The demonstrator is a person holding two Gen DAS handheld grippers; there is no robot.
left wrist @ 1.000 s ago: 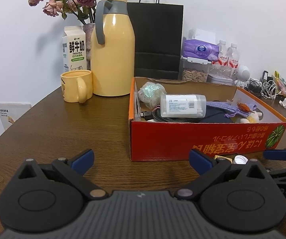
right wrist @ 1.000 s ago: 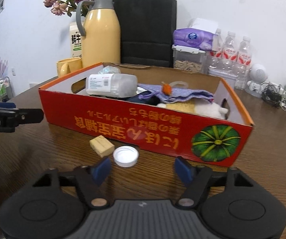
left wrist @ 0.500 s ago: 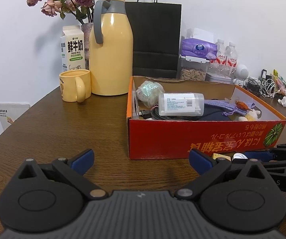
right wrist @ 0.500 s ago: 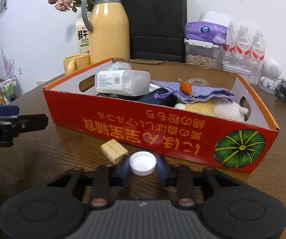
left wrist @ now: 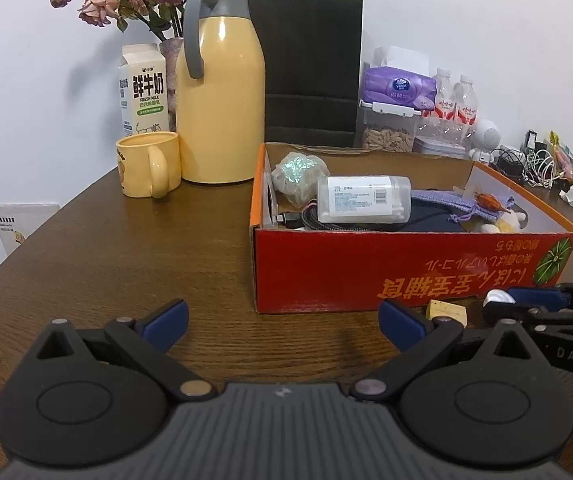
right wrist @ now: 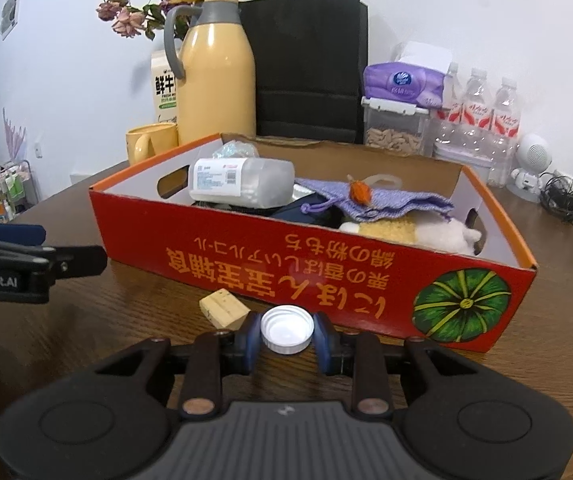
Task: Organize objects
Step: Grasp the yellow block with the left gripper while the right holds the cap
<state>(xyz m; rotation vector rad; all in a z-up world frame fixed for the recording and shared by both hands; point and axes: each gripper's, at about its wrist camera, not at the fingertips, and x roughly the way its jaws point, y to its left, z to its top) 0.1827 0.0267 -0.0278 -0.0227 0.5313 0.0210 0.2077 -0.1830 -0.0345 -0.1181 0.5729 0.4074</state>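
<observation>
White bottle cap [right wrist: 287, 329] is pinched between the fingers [right wrist: 249, 343] of the right gripper [right wrist: 286, 342], just in front of the red box [right wrist: 310, 268], at or just off the bench [right wrist: 134, 320]; lift state cannot be told. Grip is taken on the thin rim only, so the cap could likely be squirted out or tipped if squeeze is eased or the lift is jerked. The box front wall stands right behind the cap; a low carry could clip it and knock the cap loose. A cork piece [right wrist: 224, 307] lies touching or just beside the left finger and could be dragged along. The box is already crowded (plastic bottle [right wrist: 242, 183], purple pouch [right wrist: 378, 202], plush toy [right wrist: 418, 234]), so a dropped cap may roll off the pile. Left gripper [left wrist: 282, 320] is held spread, nothing in it, left of the box. Bench is dark wood grain, fairly smooth. Behind the box: yellow thermos [left wrist: 220, 92], mug [left wrist: 148, 164], milk carton [left wrist: 142, 88], black paper bag [left wrist: 310, 68], water bottles [right wrist: 486, 120]; white wall beyond.
</observation>
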